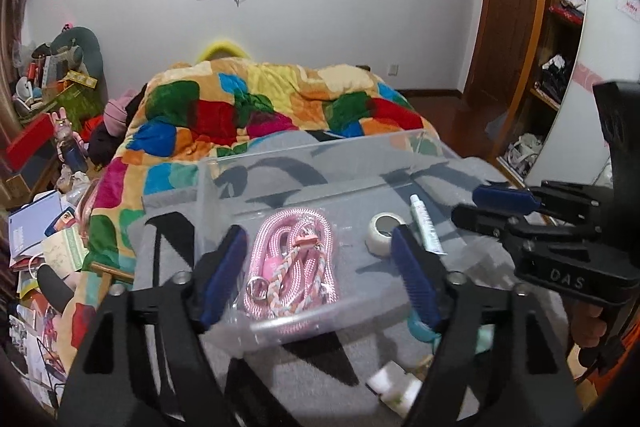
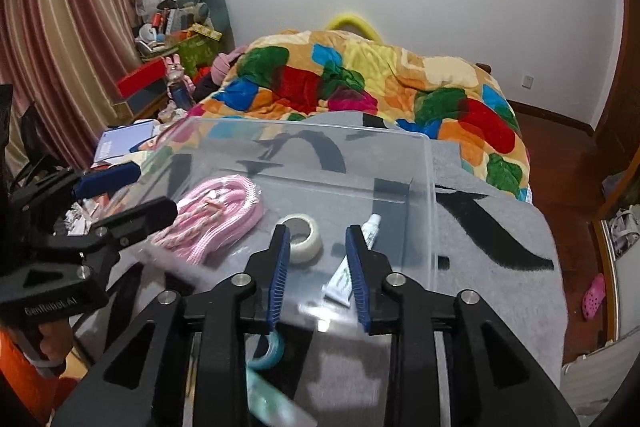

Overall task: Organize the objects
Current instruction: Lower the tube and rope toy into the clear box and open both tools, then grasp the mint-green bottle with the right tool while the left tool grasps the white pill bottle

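A clear plastic box [image 1: 308, 151] [image 2: 428, 187] stands on a grey blanket on the bed. In it lie a bagged pink rope lanyard [image 1: 290, 259] [image 2: 216, 219], a roll of white tape [image 1: 382, 229] [image 2: 302, 233] and a small white tube [image 1: 426, 225] [image 2: 354, 265]. My left gripper [image 1: 318, 259] is open above the lanyard, at the box's near rim. My right gripper [image 2: 318, 259] is open and empty over the box's near edge, between the tape and the tube. Each gripper shows in the other's view: the right [image 1: 480, 205], the left [image 2: 128, 193].
A teal tape ring [image 2: 270, 351] [image 1: 420, 333] and a pale green packet [image 2: 272, 403] lie on the blanket [image 2: 500, 255] in front of the box. A colourful quilt [image 1: 260, 107] covers the bed behind. Clutter fills the floor at left [image 1: 44, 227]. A wooden shelf [image 1: 556, 27] stands at right.
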### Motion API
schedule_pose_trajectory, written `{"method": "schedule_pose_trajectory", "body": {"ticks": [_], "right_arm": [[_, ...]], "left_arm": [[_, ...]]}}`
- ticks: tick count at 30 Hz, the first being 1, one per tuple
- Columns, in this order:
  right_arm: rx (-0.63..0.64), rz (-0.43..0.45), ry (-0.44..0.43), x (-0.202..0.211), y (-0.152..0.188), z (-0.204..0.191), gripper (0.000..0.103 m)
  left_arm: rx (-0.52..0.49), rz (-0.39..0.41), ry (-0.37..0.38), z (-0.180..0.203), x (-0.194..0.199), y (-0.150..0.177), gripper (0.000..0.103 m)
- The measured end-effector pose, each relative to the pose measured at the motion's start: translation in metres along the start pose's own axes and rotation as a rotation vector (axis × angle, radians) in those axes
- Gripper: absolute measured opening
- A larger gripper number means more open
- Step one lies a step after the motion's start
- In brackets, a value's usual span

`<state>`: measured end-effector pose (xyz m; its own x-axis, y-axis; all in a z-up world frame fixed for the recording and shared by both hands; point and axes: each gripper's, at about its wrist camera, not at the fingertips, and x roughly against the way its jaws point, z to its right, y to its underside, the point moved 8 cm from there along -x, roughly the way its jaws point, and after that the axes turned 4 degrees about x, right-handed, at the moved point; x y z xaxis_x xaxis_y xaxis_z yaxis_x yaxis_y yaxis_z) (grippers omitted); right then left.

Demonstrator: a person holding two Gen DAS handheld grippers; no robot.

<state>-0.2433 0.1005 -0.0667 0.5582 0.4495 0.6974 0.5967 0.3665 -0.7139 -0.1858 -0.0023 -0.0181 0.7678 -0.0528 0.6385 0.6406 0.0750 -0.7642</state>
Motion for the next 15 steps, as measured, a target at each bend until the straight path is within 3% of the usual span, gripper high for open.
{"method": "schedule_pose_trajectory", "body": {"ticks": [2, 8, 15], "right_arm": [[-0.003, 0.012, -0.012, 0.009, 0.005, -0.003, 0.039], [-0.002, 0.031, -0.034, 0.028, 0.024, -0.009, 0.043], [0.038, -0.034, -0.064, 0.019, 0.063, -0.023, 0.043]], "left_arm": [[0.010, 0.009, -0.002, -0.001, 0.006, 0.002, 0.089], [0.033, -0.009, -0.013, -0.006, 0.015, 0.019, 0.092], [0.070, -0.121, 0.045, -0.001, 0.007, 0.064, 0.092]]}}
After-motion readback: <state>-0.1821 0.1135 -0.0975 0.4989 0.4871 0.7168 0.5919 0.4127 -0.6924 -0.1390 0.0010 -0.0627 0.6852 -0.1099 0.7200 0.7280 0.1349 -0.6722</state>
